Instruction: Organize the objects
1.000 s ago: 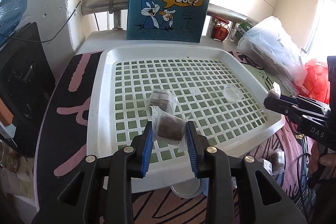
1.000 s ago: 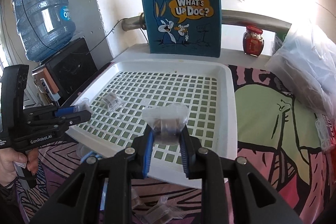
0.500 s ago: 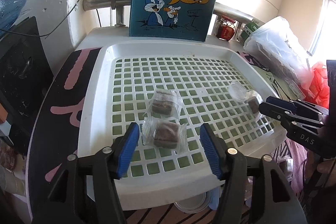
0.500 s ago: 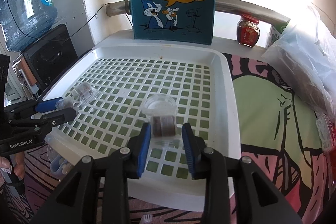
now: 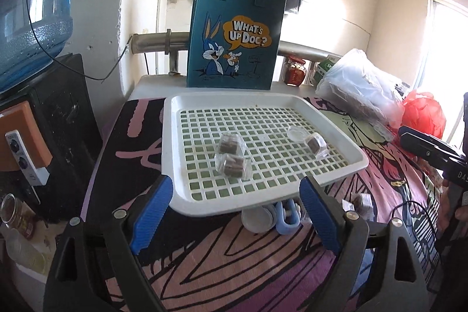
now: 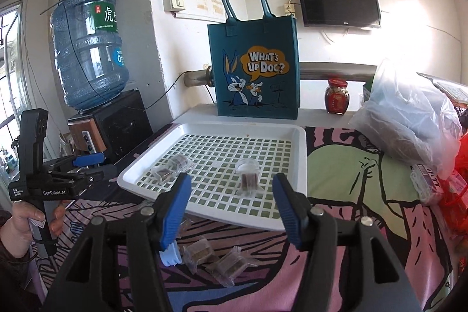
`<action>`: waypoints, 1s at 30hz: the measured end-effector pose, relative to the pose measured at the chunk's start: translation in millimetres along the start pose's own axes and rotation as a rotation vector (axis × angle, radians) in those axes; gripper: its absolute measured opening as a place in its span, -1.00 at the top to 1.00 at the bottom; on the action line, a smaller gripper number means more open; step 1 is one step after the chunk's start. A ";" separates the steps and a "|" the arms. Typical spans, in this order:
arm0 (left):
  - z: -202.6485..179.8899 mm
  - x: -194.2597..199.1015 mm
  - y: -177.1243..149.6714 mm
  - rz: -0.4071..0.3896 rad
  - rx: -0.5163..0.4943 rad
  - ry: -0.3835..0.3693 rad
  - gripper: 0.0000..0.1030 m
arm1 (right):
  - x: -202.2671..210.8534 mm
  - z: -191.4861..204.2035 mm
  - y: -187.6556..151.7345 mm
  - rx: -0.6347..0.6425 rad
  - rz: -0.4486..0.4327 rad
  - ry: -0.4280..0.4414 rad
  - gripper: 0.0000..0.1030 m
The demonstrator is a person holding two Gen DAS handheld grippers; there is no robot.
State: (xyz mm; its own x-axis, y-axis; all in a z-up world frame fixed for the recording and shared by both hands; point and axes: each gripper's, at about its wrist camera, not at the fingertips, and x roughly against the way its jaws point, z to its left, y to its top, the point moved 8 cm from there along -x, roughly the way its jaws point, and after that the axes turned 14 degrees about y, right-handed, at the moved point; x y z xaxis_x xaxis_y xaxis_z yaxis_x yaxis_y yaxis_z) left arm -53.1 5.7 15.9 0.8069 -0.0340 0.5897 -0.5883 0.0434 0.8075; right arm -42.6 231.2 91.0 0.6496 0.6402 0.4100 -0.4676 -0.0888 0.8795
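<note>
Tray (image 5: 345, 149) with three wrapped candies (image 5: 233, 165)

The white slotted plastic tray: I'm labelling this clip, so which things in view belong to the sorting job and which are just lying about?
Job:
- white slotted plastic tray
- three clear-wrapped brown snack cubes in it
- two more wrapped cubes on the patterned cloth
- open left gripper
- open right gripper

Lying about:
- blue cartoon tote bag
- red-lidded jar
- blue water jug
- clear plastic bag

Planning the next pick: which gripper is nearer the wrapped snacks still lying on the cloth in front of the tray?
Right. The right gripper hangs open just above the loose snacks; the left gripper is open at the tray's other front corner.
</note>
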 end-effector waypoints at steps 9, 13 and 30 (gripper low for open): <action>-8.0 -22.5 -52.4 0.176 -0.059 0.014 -0.57 | -22.9 -6.0 -63.5 -0.003 0.224 0.003 -0.11; -4.5 -31.4 -46.6 0.192 0.013 0.010 -0.50 | -30.9 -9.7 -75.7 -0.021 0.270 0.004 -0.10; -27.1 -63.8 -42.6 0.261 -0.025 0.018 0.94 | -53.4 -11.5 -96.0 -0.016 0.408 0.013 0.46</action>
State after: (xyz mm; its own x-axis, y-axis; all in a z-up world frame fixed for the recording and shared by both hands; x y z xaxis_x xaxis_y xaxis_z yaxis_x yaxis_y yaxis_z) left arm -78.1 33.1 -56.6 0.6288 -0.0007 0.7775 -0.7754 0.0735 0.6272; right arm -39.3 214.3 -18.1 0.4011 0.5643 0.7216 -0.6950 -0.3257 0.6411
